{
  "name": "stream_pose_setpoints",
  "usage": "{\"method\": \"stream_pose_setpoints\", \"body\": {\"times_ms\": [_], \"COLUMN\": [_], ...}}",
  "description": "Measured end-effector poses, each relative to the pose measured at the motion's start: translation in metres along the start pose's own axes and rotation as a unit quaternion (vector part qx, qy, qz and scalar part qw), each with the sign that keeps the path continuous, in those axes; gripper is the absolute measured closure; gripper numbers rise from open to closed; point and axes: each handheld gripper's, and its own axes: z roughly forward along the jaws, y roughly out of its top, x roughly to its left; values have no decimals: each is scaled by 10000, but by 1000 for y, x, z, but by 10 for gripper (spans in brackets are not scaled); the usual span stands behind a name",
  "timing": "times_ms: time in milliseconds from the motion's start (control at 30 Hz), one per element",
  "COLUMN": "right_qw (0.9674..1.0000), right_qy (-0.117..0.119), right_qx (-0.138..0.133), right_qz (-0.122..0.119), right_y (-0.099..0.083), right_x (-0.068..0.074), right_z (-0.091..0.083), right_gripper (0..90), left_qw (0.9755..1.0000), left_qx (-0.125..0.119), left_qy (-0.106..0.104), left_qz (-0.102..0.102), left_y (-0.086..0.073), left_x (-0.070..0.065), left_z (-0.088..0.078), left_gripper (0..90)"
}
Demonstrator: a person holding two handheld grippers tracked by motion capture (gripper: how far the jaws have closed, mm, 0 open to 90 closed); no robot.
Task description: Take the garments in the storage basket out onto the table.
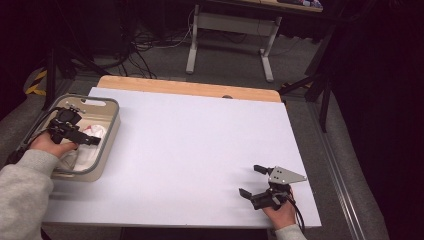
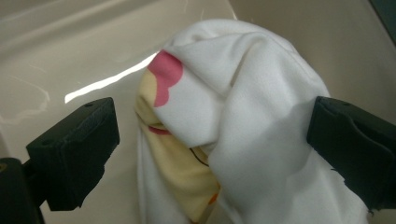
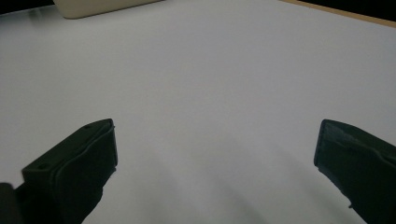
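Left gripper [image 2: 212, 140] is reaching, jaws wide, around the bunched white cloth [image 2: 243, 121] in the beige basin [image 1: 107, 137], needing closing next, while right gripper [image 1: 256, 181] is waiting agape

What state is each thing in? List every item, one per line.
Left gripper: jaws open, either side of the cloth, inside the bin.
Right gripper: jaws open, empty, over the white table surface.
Cloth: bunched up in the bin, white with pink and yellow print, not yet clamped.
Bin: upright at the table's left edge, holding the cloth.
Table: covered by a white sheet, wooden far edge exposed.
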Motion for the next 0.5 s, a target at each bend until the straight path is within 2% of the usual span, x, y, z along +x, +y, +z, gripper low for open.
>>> {"method": "stream_pose_setpoints", "body": {"times_ms": [233,267,400,500], "right_qw": [10000,10000,10000,10000], "right_qy": [-19,-20,-10,-13], "right_qx": [-30,-26,-26,-31], "right_qz": [38,33,31,36], "right_y": [0,0,0,0], "right_x": [-1,-1,-1,-1], "right_z": [-1,-1,-1,-1], "right_gripper": [1,1,1,1], "left_qw": [9995,9991,9986,9982], "left_qx": [290,385,494,555], "left_qy": [-80,-108,-101,-122], "left_qz": [-85,-148,-132,-197], "left_y": [0,1,1,0], "left_x": [2,2,1,0], "left_z": [10,13,17,20], "left_gripper": [12,11,11,11]}}
